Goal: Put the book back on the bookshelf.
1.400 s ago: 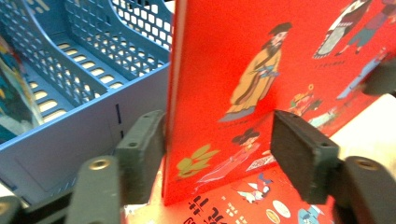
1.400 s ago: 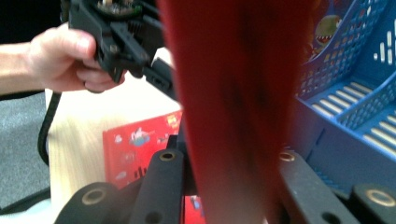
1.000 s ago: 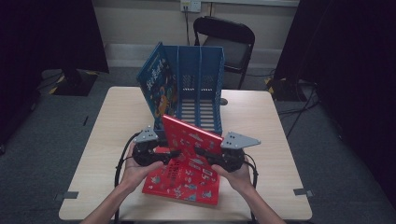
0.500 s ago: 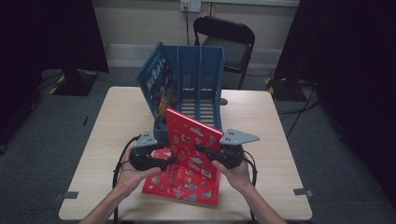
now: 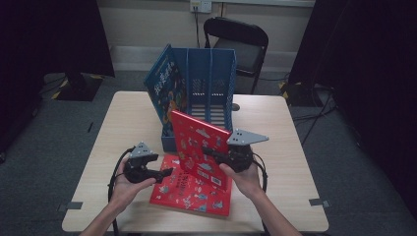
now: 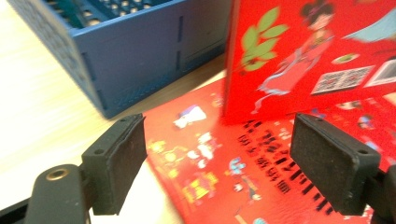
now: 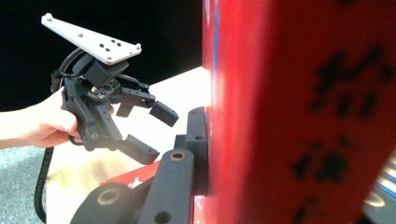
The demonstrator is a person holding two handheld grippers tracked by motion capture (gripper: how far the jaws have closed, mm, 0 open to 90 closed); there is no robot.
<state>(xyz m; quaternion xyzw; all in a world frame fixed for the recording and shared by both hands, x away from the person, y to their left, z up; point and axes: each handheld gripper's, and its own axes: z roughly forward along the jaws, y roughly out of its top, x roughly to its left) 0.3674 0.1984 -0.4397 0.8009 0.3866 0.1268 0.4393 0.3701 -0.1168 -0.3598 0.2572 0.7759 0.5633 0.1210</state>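
My right gripper (image 5: pixel 212 153) is shut on the right edge of a red picture book (image 5: pixel 199 145), holding it tilted up above the table. In the right gripper view that red book (image 7: pixel 289 112) is clamped against my near finger (image 7: pixel 196 135). A second red book (image 5: pixel 189 191) lies flat underneath. My left gripper (image 5: pixel 164 173) is open to the left of the raised book, touching nothing. In the left gripper view its pads (image 6: pixel 119 163) stand wide apart over the flat book (image 6: pixel 219 177), with the raised book (image 6: pixel 317 56) beyond.
A blue slotted file rack (image 5: pixel 223 83) stands at the table's back centre, with a blue book (image 5: pixel 166 88) leaning in its left slot. A black chair (image 5: pixel 238 39) is behind the table. The rack's front wall (image 6: pixel 140 51) is close ahead of my left gripper.
My left gripper has let go of the raised red book, opened and drawn back to the left. The right gripper keeps its hold, and the book has shifted slightly right.
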